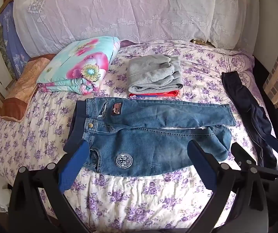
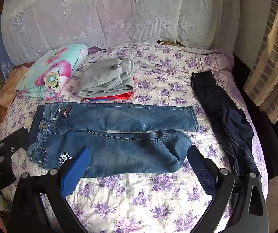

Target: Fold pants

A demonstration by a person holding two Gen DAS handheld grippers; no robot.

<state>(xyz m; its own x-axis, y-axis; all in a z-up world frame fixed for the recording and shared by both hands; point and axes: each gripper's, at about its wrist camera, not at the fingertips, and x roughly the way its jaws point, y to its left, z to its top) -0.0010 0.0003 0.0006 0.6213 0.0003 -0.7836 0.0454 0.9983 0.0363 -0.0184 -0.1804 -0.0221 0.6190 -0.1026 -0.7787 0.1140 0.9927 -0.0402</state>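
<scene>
Looking along the left wrist camera: the left gripper hangs over the near side of the bed, its blue-padded fingers spread wide apart and holding nothing. Item one, the jeans, lies flat on the floral bedspread, waistband to the left, legs running right. The far leg lies straight; the near leg's cuff end is bunched back on itself. A round white patch sits on the near thigh (lettering too small to read). Behind the jeans: a folded grey garment stacked on a folded red one. Left of that stack, a folded floral quilt. At the right edge of the bed, a dark navy garment strung out loosely. Part of the right gripper shows at the lower right.

Right wrist camera: the right gripper hovers above the jeans' near leg, fingers wide apart, gripping nothing. The cuff end lies between the two fingertips as seen from here. The navy garment lies just to the right, apart from the jeans. The left gripper's black frame enters at the left edge. A lace cover drapes the bedhead.
</scene>
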